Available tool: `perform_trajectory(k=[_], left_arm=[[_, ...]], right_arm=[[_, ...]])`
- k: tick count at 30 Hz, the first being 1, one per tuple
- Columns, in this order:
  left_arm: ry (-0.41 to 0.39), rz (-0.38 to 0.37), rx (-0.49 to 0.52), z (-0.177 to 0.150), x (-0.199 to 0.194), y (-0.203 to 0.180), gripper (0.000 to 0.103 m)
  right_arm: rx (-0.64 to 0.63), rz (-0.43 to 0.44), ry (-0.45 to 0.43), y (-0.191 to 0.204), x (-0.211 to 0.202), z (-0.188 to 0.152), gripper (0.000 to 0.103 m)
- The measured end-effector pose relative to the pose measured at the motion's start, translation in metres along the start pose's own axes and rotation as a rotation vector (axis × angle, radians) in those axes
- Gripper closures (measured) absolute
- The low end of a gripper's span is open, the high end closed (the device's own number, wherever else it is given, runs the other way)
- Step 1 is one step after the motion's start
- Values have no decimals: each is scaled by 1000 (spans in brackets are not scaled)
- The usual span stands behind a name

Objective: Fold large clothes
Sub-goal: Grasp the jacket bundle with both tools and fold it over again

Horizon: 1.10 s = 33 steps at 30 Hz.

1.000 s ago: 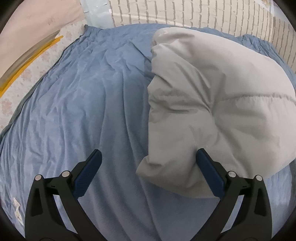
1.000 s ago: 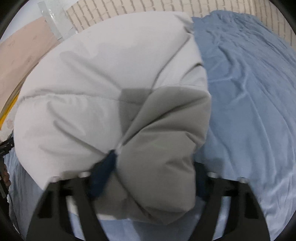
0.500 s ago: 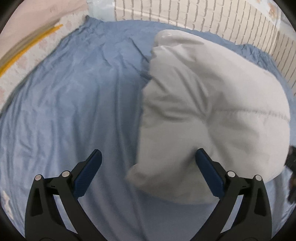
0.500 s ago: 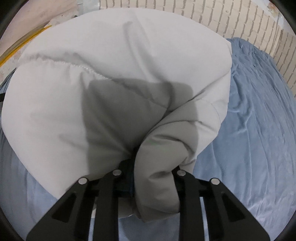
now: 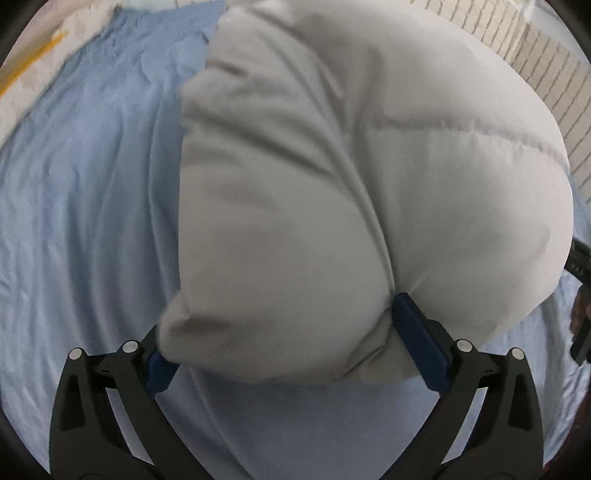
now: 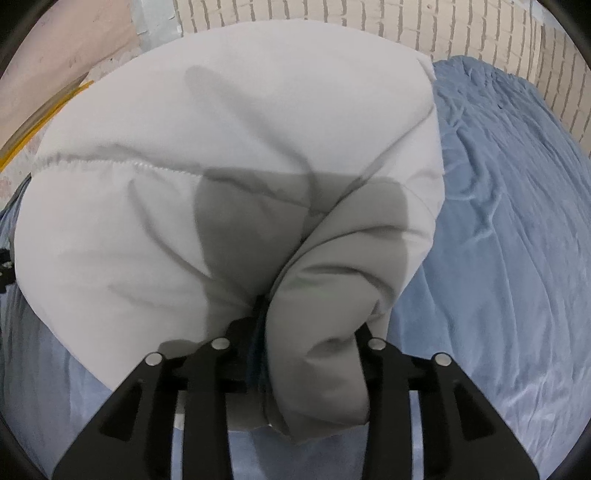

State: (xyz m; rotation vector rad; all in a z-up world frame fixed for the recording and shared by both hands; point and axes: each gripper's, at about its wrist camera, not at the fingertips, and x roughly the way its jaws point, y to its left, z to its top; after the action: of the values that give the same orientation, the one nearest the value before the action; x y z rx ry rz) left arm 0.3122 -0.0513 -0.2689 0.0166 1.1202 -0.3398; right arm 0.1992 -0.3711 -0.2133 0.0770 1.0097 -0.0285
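A puffy off-white padded jacket [image 5: 332, 184] with a stitched seam lies bunched on the blue bed sheet [image 5: 81, 221]. My left gripper [image 5: 288, 321] is down at its near corner. The jaws stand wide, the corner lies loosely between them, and the right blue pad [image 5: 417, 339] touches a crease. In the right wrist view the jacket [image 6: 184, 184] fills the middle. My right gripper [image 6: 314, 325] pinches a thick fold of the jacket's right edge, and its jaws are opening slightly with the fold still filling the gap. Its right pad is hidden by the cloth.
The blue sheet [image 6: 498, 258] stretches off to the right. A brick-patterned wall [image 6: 369, 22] runs behind the bed. A pink surface with a yellow strip [image 6: 55, 107] is at the back left. A dark part of the other gripper [image 5: 580, 258] shows at the right edge.
My left gripper has dropped and tipped towards the jacket, whose corner is now between its wide jaws. My right gripper narrowed onto the fold, then widened a little.
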Motion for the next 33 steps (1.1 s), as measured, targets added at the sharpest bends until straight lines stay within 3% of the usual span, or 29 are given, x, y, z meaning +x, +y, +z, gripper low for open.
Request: perform_trajectory(k=[2, 4, 6, 8, 12, 21, 24, 26, 28, 33], left_arm=[[59, -83, -95, 12, 18, 11, 3], [84, -108, -129, 18, 24, 15, 3], [69, -74, -77, 25, 22, 8, 3], [38, -9, 0, 31, 16, -5, 3], [-11, 91, 95, 34, 10, -24, 5], [-64, 176, 139, 26, 0, -41, 19], [-68, 197, 135, 29, -2, -45, 24], [-70, 193, 118, 29, -3, -42, 25], [-67, 189, 110, 34, 0, -44, 26], [-84, 211, 132, 31, 0, -43, 30]], right_arm=[[15, -5, 8, -2, -2, 1, 59], [42, -3, 22, -8, -4, 1, 53], [107, 32, 40, -19, -6, 1, 48], [170, 81, 46, -28, -7, 2, 36], [321, 204, 44, -45, -7, -7, 28], [365, 182, 89, -32, 3, 3, 23], [307, 160, 89, -24, 13, 22, 27], [264, 161, 70, -14, 15, 33, 41], [189, 147, 72, -1, 17, 40, 48], [138, 106, 76, 8, 21, 44, 68]])
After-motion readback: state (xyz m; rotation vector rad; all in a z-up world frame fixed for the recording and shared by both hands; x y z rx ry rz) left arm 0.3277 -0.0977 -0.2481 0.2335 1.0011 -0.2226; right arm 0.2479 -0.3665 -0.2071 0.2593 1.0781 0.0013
